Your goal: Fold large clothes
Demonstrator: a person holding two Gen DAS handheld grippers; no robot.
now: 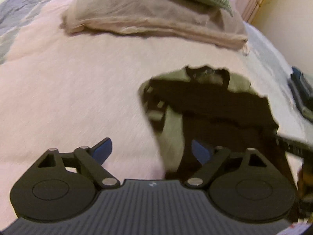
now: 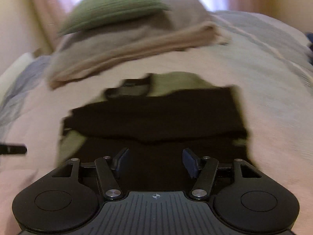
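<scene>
So the garment [image 2: 156, 117] here is a black and pale-green piece, looks like a jacket or top, lying on the pink bedspread [image 1: 68, 88] and already doubled over at least once, with a black panel folded across the green lining. It sits roughly mid-bed, just short of the beige folded blanket [image 1: 152, 23] behind it.

Both tools are let go right now. The right gripper [image 2: 155, 162] hangs directly over the near black edge with its blue pads spread and nothing pinched between them. The left gripper [image 1: 151, 152] is off to the garment's left side, jaws apart too, one pad over bare bedspread and the other over the garment's edge, no cloth pinched.

My take on the next bit: it looks like they're lining up for another fold. I'd bring each gripper down onto a near corner, pinch through every layer and not just the top one, then lift both corners evenly so the fold line stays straight. Everything's pretty motion-blurred, so slowing down before the pinch would help.

Count, as far as I can see: one garment, two grippers, one beige blanket, one green ribbed pillow [image 2: 115, 5] on top of it, and one dark blue object [image 1: 301, 92] at the bed's edge I can't identify.
</scene>
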